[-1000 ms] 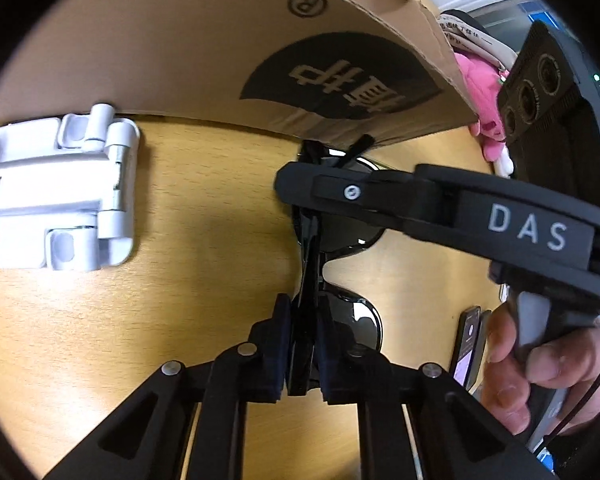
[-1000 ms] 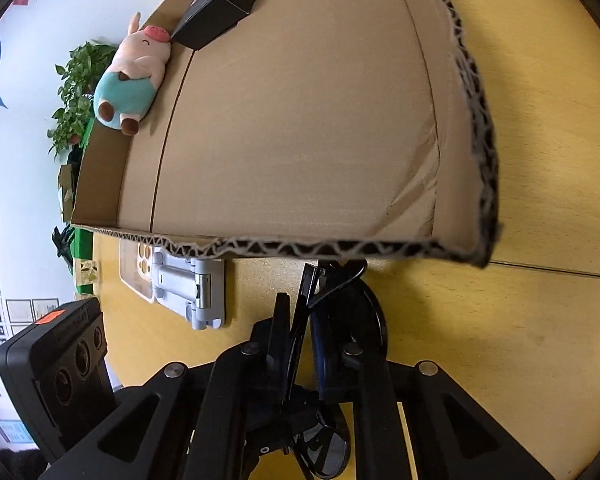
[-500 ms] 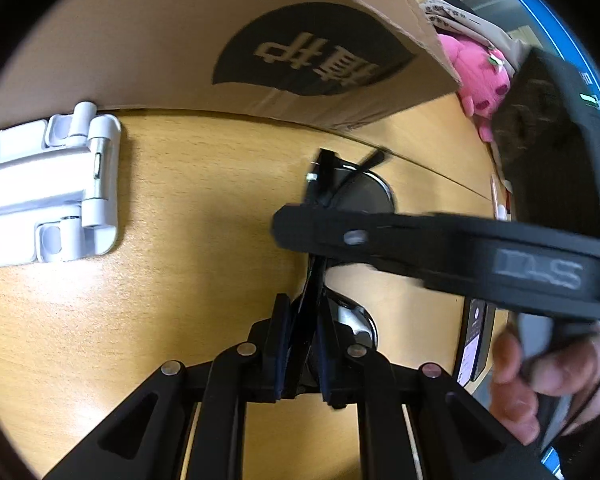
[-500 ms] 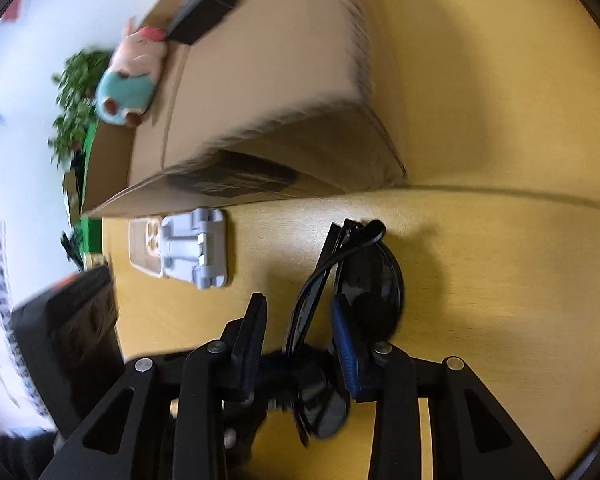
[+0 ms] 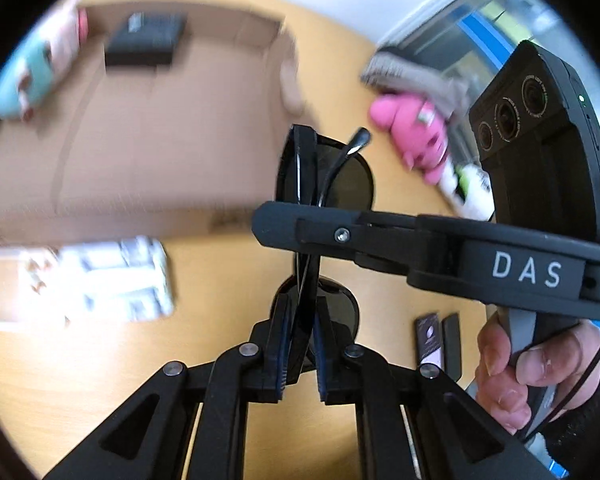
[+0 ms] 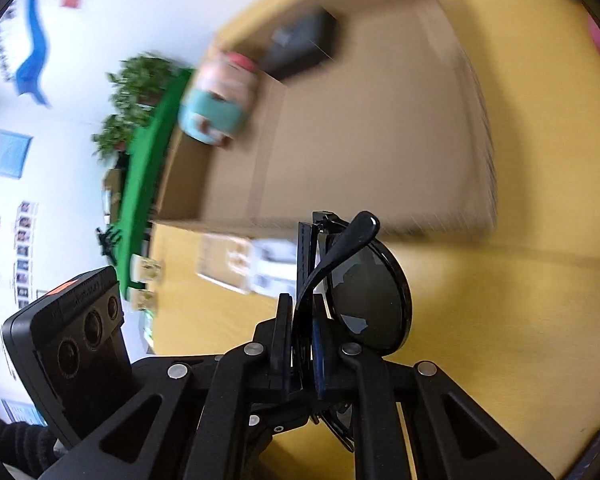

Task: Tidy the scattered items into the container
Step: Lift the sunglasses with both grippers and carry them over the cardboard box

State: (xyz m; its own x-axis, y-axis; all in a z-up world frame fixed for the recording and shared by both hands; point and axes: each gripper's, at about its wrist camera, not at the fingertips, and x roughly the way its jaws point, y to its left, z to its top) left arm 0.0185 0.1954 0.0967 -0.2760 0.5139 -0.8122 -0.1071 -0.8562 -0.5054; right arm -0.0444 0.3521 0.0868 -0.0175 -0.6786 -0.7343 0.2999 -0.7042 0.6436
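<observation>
Sunglasses (image 5: 324, 184) lifted above box (image 5: 160, 152); right gripper (image 5: 296, 228) crosses them.

Sunglasses (image 5: 324, 184) now off the table (image 5: 80, 360), carried higher than 1 s ago. Box (image 5: 160, 140) interior now visible from above in the left view, previously only its printed side wall. Right gripper (image 6: 300, 344) re-clamped after opening 0.5 s ago. Background blurred.

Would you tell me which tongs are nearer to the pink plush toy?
Right. Both grip the sunglasses, but the right tongs reach in from the pink plush toy's side; the left tongs approach from farther off, with the sunglasses between them and it.
</observation>
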